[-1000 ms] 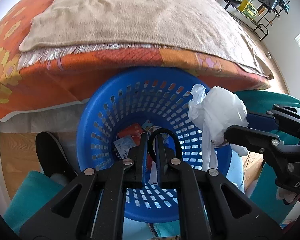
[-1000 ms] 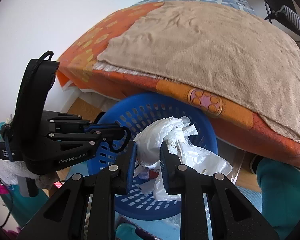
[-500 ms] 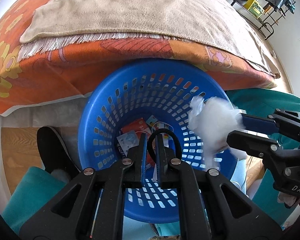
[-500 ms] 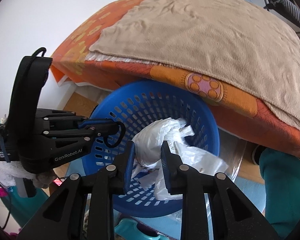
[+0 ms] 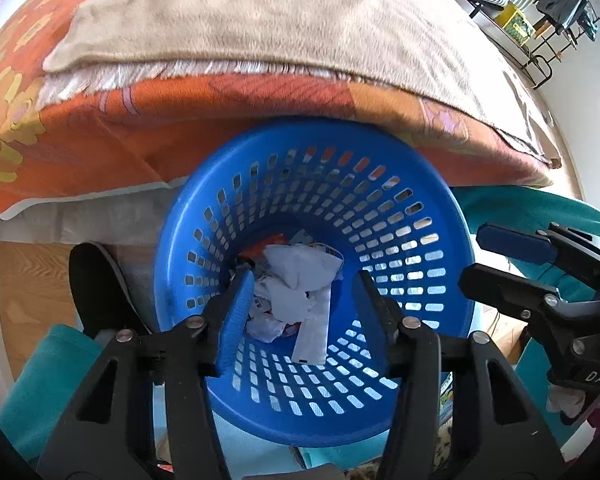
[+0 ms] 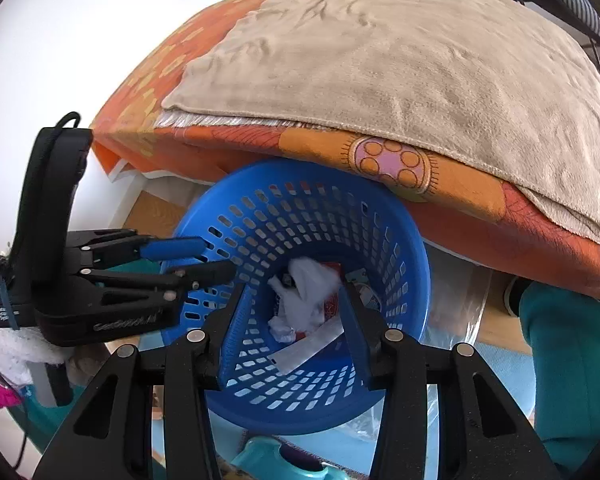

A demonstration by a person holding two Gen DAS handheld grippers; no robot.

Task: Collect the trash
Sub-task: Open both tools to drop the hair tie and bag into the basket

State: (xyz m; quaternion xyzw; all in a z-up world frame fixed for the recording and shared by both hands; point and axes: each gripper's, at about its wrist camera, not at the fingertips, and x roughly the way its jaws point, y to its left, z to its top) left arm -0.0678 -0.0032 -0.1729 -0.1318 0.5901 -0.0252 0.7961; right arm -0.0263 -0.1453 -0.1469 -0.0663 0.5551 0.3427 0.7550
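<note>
1. Lying crumpled at the bottom of the blue basket (image 5: 440, 216) – the white plastic bag (image 5: 296, 276), among wrappers.
2. Spread wide and empty: left gripper (image 5: 304, 300), right gripper (image 6: 290, 312).
3. Probably featherlight, soft, slippery (best pinched at a bunched fold) – not fragile.

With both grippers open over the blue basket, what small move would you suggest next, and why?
Probably draw the right gripper back from the blue perforated plastic basket. Its jaws stand wide apart and hold nothing, and the crumpled white plastic bag already lies at the bottom among the other scraps. The left gripper is open and empty too, so both seem free to seek more trash.
</note>
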